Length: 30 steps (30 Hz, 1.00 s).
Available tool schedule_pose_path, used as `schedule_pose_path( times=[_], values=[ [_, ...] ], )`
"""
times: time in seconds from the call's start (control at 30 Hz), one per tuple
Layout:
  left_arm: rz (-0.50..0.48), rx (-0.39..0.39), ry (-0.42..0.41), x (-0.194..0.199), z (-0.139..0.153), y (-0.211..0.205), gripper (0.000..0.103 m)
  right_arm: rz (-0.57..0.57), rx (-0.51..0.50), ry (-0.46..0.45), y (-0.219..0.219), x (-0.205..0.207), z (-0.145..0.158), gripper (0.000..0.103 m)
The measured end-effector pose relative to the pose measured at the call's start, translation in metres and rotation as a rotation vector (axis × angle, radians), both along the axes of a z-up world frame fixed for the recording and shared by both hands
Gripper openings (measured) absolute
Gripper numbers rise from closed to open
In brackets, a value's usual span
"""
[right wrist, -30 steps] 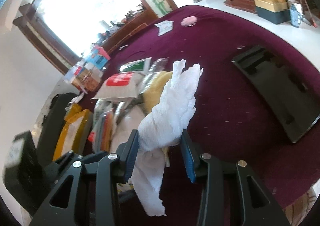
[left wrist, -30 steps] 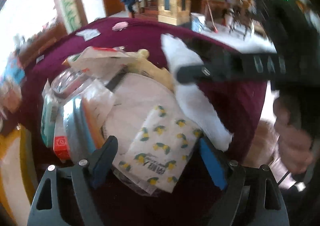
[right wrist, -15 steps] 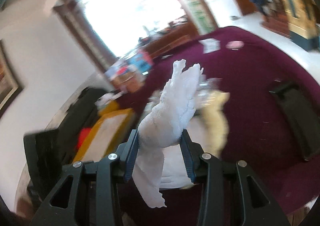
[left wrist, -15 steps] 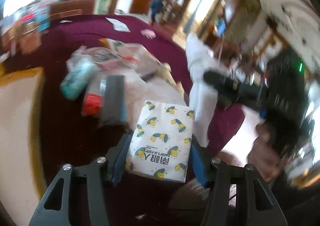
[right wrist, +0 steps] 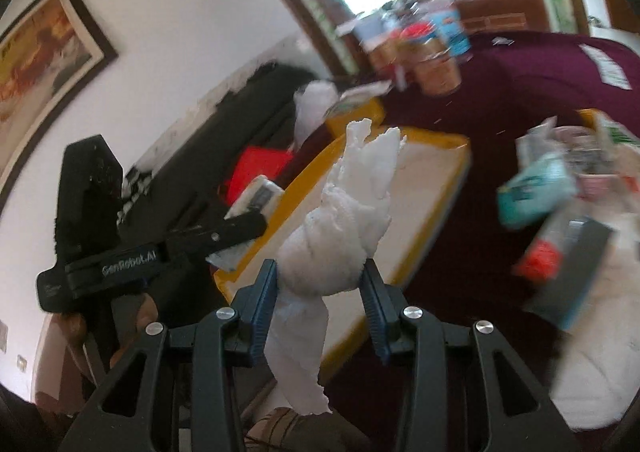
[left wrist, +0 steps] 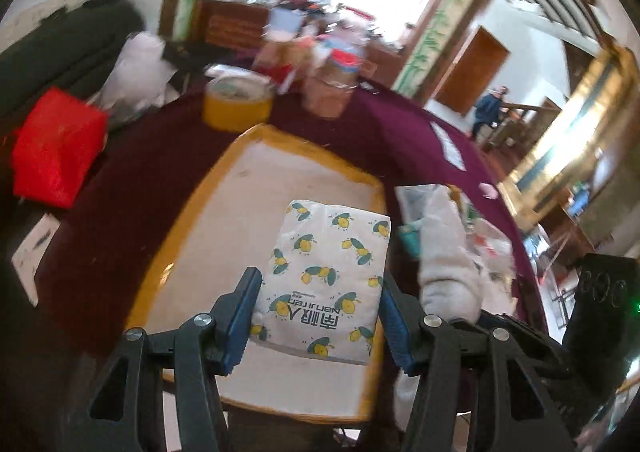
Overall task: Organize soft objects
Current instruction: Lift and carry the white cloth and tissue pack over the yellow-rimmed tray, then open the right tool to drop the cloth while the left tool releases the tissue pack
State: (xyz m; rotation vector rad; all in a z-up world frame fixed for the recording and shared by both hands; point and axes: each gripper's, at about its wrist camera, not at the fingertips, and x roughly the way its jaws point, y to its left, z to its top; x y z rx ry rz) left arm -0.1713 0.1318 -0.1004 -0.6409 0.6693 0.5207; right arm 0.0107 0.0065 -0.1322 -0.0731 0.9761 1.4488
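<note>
Tabletop [left wrist: 132,171]: maroon cloth, clutter at its far side.
Tray [left wrist: 224,236]: yellow-rimmed, bare, seemingly the sorting destination.
Tissue pack [left wrist: 324,276]: clamped in left hand-held gripper [left wrist: 318,316], above the tray.
White cloth [right wrist: 340,236]: bunched, gripped by right hand-held gripper [right wrist: 320,308], beside the tray.

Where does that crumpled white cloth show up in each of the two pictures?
Left wrist view: the white cloth is right of centre, beside the lemon-print tissue pack.
Right wrist view: the cloth fills the centre, clamped in the right gripper.
Shared landmark: the yellow-rimmed tray.
</note>
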Motion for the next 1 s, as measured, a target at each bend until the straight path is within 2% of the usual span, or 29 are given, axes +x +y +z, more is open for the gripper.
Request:
schedule_pose_path(
  times=[0.1, 0.23, 0.37, 0.5, 0.57, 0.67, 0.8, 0.9, 1.0],
  values=[
    [0.052, -0.049, 0.026, -0.009, -0.014, 0.015, 0.06, 0.021, -0.045, -0.023, 0.031, -0.011, -0.008, 0.041],
    [0.094, -0.066, 0.046, -0.014, -0.029, 0.021, 0.06, 0.024, -0.084, -0.055, 0.058, -0.017, -0.018, 0.04],
    [0.121, -0.059, 0.089, -0.016, -0.037, 0.019, 0.061, -0.011, -0.141, -0.11, 0.068, -0.021, -0.032, 0.041],
    [0.136, -0.032, 0.144, -0.011, -0.046, 0.019, 0.061, -0.06, -0.205, -0.211, 0.073, -0.023, -0.044, 0.041],
    [0.151, -0.021, 0.191, -0.005, -0.055, 0.023, 0.061, -0.036, -0.242, -0.209, 0.074, -0.024, -0.054, 0.041],
    [0.152, -0.002, 0.266, 0.002, -0.064, 0.021, 0.061, 0.012, -0.247, -0.285, 0.067, -0.03, -0.054, 0.041],
    [0.151, -0.022, 0.337, 0.005, -0.073, 0.014, 0.061, 0.122, -0.28, -0.377, 0.058, -0.032, -0.055, 0.041],
    [0.13, -0.011, 0.359, 0.009, -0.074, 0.001, 0.062, 0.148, -0.272, -0.365, 0.054, -0.024, -0.057, 0.041],
    [0.112, -0.001, 0.38, 0.015, -0.075, -0.008, 0.063, 0.111, -0.255, -0.325, 0.052, -0.023, -0.056, 0.044]
  ],
)
